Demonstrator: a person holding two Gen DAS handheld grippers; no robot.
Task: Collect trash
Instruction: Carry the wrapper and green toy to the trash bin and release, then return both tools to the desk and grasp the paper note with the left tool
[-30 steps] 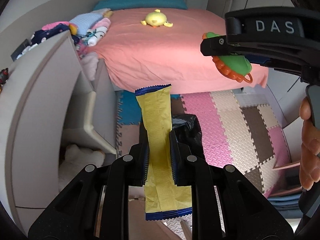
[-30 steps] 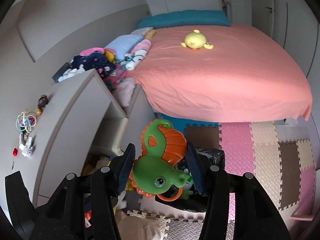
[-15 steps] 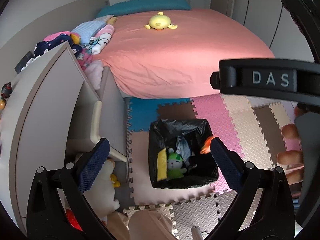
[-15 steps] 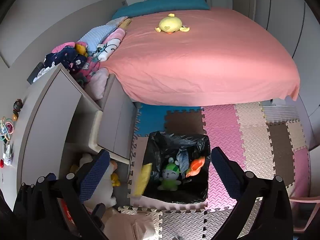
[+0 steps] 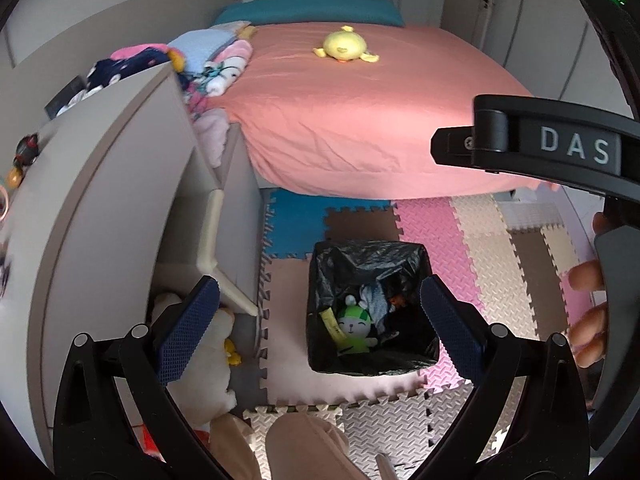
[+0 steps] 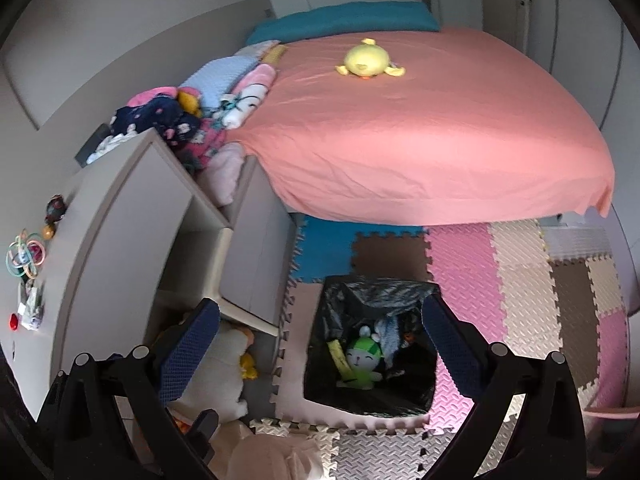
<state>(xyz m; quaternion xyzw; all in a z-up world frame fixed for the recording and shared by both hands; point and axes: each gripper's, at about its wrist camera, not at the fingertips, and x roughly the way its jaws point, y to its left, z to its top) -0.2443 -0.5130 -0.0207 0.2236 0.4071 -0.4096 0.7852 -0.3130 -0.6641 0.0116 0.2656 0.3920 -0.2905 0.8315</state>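
A square bin lined with a black bag [image 5: 348, 256] [image 6: 340, 292] stands on the foam floor mat below both grippers. Inside it lie a yellow wrapper [image 5: 333, 322] [image 6: 338, 356], a green plush toy [image 5: 354, 330] [image 6: 362, 362], a grey-blue scrap and an orange-edged toy [image 5: 396, 300] [image 6: 408, 336] that is mostly hidden. My left gripper [image 5: 320, 326] hangs above the bin, jaws wide open and empty. My right gripper [image 6: 320, 350] is also open and empty over the bin. The right gripper's body, marked DAS [image 5: 560, 148], shows at the right of the left wrist view with a hand [image 5: 588, 304] on it.
A pink-sheeted bed [image 6: 420, 132] with a yellow duck plush [image 6: 368, 60] fills the back. A grey cabinet [image 6: 120, 220] with an open compartment stands at the left, a white plush [image 6: 216, 384] at its foot. Coloured foam tiles [image 6: 520, 280] cover the floor to the right.
Both grippers opened. The yellow wrapper left the left gripper and the green-and-orange toy left the right; both now lie in the bin.
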